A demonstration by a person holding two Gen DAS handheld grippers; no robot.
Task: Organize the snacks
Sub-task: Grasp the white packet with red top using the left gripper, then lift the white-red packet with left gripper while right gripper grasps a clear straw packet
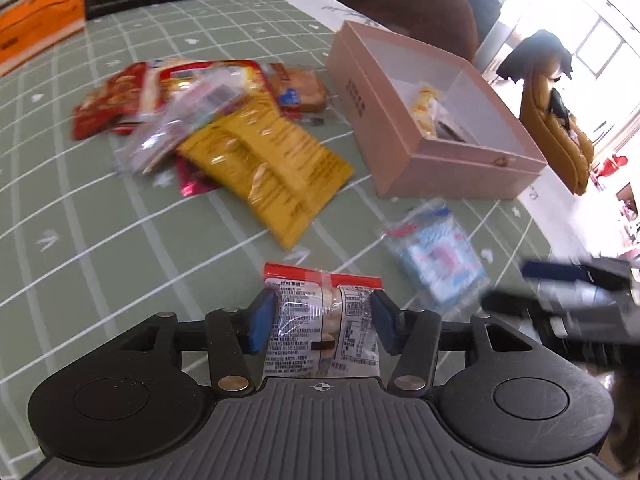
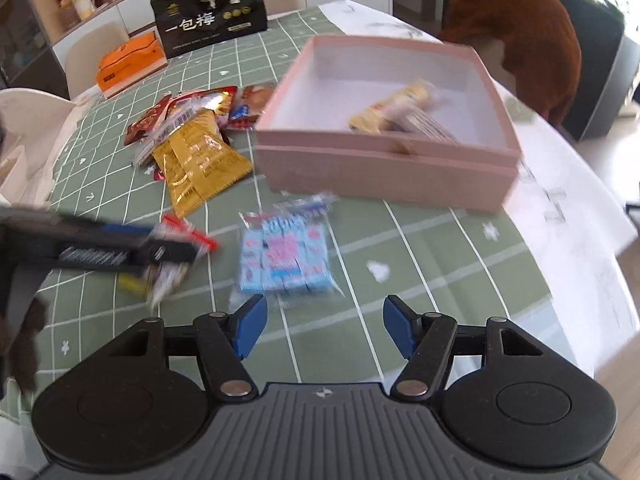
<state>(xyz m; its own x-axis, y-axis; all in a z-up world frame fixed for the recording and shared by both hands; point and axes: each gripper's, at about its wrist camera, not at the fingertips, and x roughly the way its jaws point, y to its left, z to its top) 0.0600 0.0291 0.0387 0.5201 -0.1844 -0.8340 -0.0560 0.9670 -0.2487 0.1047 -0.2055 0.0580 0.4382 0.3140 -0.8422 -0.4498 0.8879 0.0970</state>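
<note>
green grid tablecloth (image 2: 420,240), orange box (image 2: 132,62), brown chair (image 2: 536,44)

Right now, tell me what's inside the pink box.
The pink box holds a yellow-wrapped snack lying across a darker printed packet. The rest of the visible floor is bare white. The near wall hides the strip of floor just behind it, in both views.

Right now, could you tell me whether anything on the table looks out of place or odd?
Mostly the loose snacks: a jumbled pile of overlapping packets lies left of the pink box, and a blue-and-pink packet sits alone in front of it. The left gripper holds a clear red-topped packet. Nothing looks spilled or torn.
</note>
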